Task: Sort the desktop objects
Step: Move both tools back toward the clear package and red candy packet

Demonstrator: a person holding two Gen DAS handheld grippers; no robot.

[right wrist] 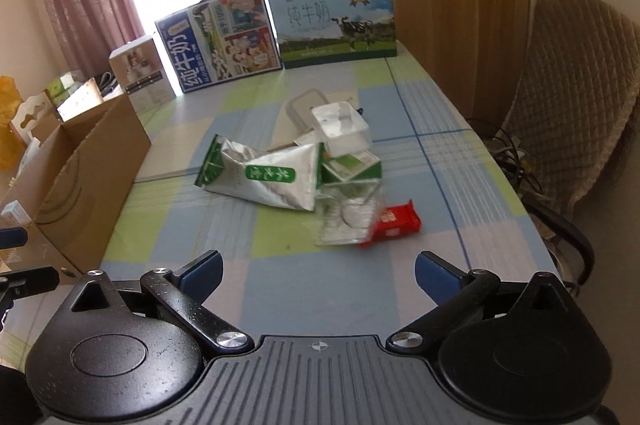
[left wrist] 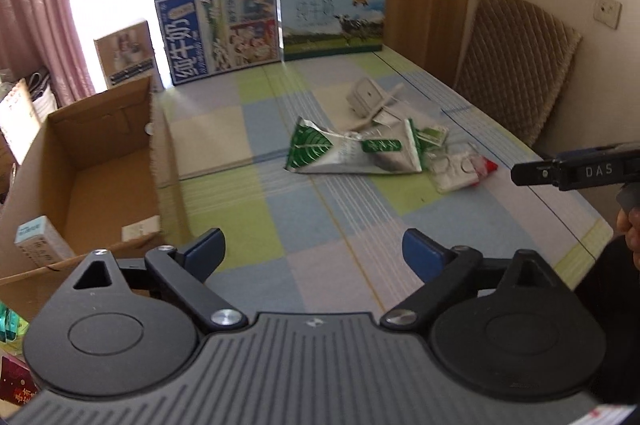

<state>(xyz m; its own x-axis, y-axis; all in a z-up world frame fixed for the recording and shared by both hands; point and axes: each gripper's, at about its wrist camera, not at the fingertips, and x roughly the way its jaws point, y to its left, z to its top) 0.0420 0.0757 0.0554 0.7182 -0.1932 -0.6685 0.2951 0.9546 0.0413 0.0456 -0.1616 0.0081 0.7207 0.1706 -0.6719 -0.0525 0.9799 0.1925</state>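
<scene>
Facing the foil pouch (right wrist: 264, 181) at twelve o'clock, long axis crosswise; we hold right gripper (right wrist: 318, 275), nearer, and left gripper (left wrist: 314, 251) wide, empty.

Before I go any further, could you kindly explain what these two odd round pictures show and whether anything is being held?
No robot here: a person holds a two-finger claw in each hand, and a wide-angle camera on each looks along its fingers. One picture is from the left claw, the other from the right claw. Both stand open and hold nothing. On the checked tablecloth lies a small pile: a silver and green pouch, a red packet, clear plastic packaging and a white tub. An open cardboard box stands at the left edge, with a few small items inside. Two milk cartons stand at the far end.
</scene>
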